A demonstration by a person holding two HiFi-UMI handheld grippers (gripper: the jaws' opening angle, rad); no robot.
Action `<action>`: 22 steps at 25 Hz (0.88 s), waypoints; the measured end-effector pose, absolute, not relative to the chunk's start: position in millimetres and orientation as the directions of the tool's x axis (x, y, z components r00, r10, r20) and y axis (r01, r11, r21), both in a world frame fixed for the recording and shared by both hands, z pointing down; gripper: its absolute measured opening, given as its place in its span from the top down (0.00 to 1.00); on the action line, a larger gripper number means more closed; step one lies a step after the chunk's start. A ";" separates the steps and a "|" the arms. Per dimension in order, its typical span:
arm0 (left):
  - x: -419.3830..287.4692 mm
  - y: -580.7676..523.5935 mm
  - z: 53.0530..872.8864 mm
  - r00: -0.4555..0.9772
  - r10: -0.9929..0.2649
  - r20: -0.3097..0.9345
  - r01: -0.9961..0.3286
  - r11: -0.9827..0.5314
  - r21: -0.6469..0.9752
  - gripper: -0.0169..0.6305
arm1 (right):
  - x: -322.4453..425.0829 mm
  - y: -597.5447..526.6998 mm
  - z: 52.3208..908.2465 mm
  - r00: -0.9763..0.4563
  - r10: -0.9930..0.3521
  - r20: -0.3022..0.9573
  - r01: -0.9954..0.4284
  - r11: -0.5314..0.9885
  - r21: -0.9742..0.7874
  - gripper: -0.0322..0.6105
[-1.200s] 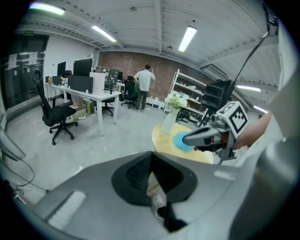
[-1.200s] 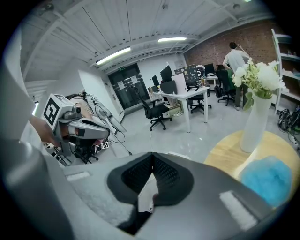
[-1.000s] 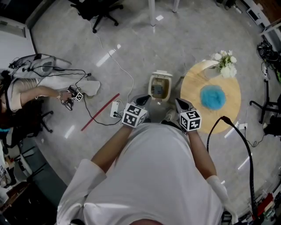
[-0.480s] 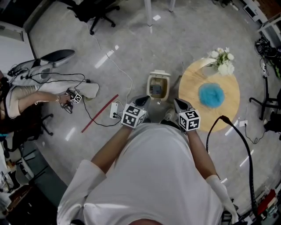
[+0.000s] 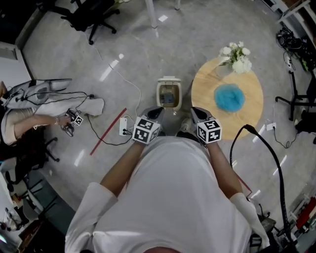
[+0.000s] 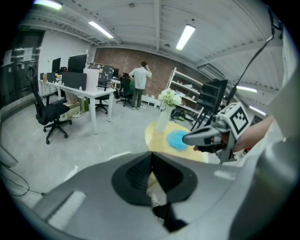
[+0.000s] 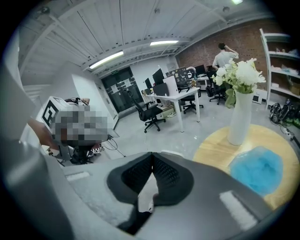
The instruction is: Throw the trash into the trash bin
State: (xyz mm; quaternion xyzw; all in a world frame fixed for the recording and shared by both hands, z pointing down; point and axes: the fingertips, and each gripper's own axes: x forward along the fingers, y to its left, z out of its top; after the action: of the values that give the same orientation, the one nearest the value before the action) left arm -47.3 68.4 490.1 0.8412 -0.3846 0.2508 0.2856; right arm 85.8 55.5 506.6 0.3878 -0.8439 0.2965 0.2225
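Your right gripper, jaws together on nothing like your left gripper, is nearer the blue trash, lying ahead-right on the round table, beside the trash bin.

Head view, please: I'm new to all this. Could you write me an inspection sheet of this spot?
Surface: grey polished floor; round wooden table right of the bin.
Job's things: trash bin on the floor, ahead of both grippers; blue fluffy heap on the table, possibly the trash.
Clutter: vase of white flowers on the table; red stick on the floor.
Grippers: left gripper jaws together, nothing held; right gripper the same.
Cables: power strip with cords on the floor; black cable at the person's right.
Surroundings: office chair; seated person at left.
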 end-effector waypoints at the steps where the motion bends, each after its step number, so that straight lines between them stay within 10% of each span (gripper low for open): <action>1: -44.2 69.3 489.5 0.583 -0.499 0.641 -0.786 -0.547 0.289 0.97 | 89.2 57.1 505.9 -0.595 -0.528 0.606 -0.792 0.516 -0.328 0.95; 22: -1.6 74.8 492.2 0.622 -0.420 0.661 -0.732 -0.612 0.300 0.97 | 168.4 55.6 517.8 -0.489 -0.626 0.607 -0.872 0.357 -0.335 0.95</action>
State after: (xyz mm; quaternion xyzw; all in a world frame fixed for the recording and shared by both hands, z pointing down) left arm -1.6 74.8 492.2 0.8547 -0.3369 0.2748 0.2835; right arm 168.4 55.6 517.8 0.4675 -0.8011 0.3208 0.1915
